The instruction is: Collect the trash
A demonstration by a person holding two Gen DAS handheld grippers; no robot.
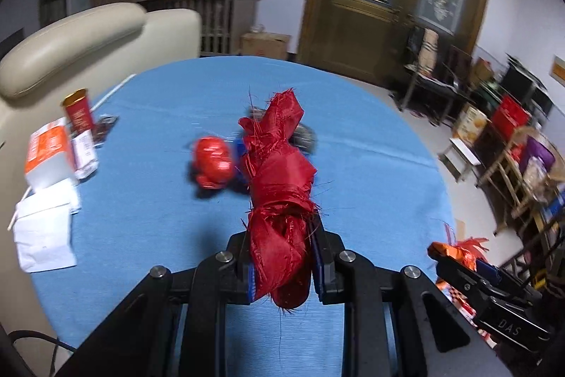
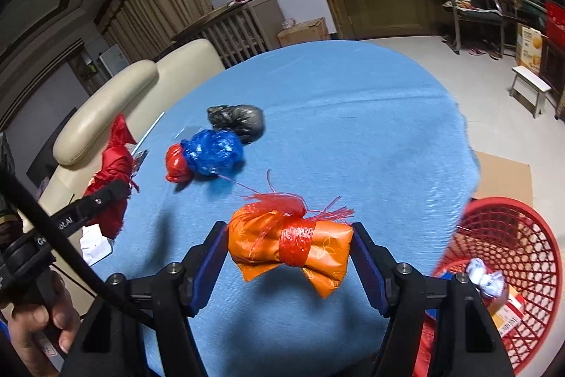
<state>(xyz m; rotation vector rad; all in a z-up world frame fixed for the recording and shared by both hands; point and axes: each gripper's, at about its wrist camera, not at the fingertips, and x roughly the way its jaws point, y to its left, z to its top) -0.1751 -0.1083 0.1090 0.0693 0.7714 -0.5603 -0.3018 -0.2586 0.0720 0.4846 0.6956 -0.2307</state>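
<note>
My left gripper [image 1: 280, 235] is shut on a frayed red cloth bundle [image 1: 279, 172], held upright above the blue tablecloth [image 1: 148, 207]. In the right wrist view that gripper [image 2: 109, 189] and its bundle [image 2: 113, 161] hang at the left. My right gripper [image 2: 287, 235] is shut on an orange packet [image 2: 293, 246] tied with a red band, its pads on both ends. On the cloth lie a blue bundle [image 2: 213, 149], a red ball [image 2: 176, 163] touching it, and a black bag [image 2: 240, 119]. A red mesh basket [image 2: 522, 225] stands low beside the table's right edge.
A red cup [image 1: 78, 110], an orange-and-white box [image 1: 47, 152] and white paper [image 1: 44, 235] sit at the table's left edge, against a beige sofa [image 1: 88, 37]. The basket holds a pale wrapped bundle [image 2: 485, 278] and a box. A hand [image 2: 39, 331] grips the left handle.
</note>
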